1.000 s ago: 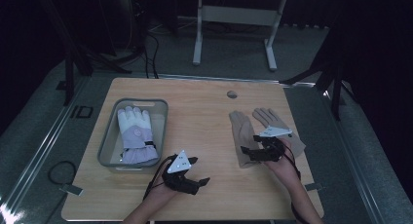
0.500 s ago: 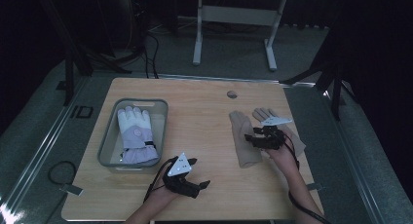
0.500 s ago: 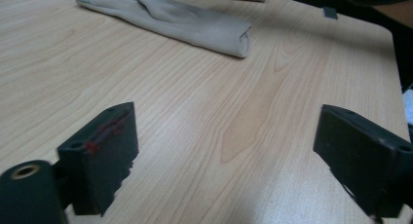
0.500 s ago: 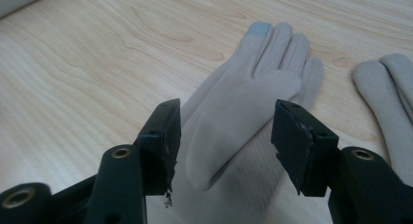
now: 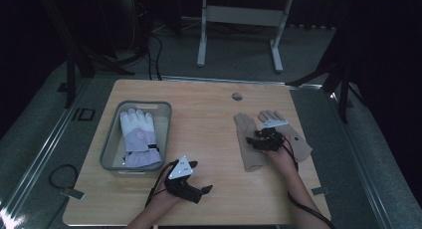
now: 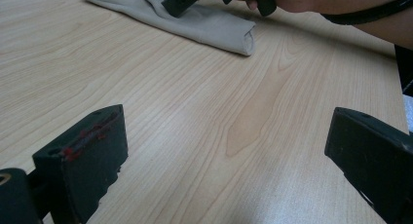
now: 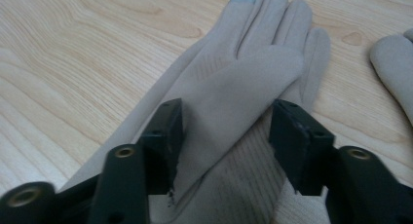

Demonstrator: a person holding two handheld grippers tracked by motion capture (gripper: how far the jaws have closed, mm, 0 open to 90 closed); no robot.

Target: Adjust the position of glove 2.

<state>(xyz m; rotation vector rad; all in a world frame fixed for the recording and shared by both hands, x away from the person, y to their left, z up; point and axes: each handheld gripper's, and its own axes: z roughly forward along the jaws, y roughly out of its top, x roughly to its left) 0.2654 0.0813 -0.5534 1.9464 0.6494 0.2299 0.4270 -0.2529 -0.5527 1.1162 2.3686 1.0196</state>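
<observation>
A pale wooden table (image 5: 204, 114) stands in a dark room. At its right side lies a beige glove (image 7: 234, 87) flat, a second one just beside it. The right gripper (image 5: 263, 139) straddles its thumb fold, jaws just closing, cloth between them, pads not yet pressing. Best to sink lower and catch both layers. The left gripper (image 5: 191, 186) rests near, jaws spread, nothing between. A grey bin (image 5: 110, 149) at left holds a white ski glove (image 5: 139, 137).
</observation>
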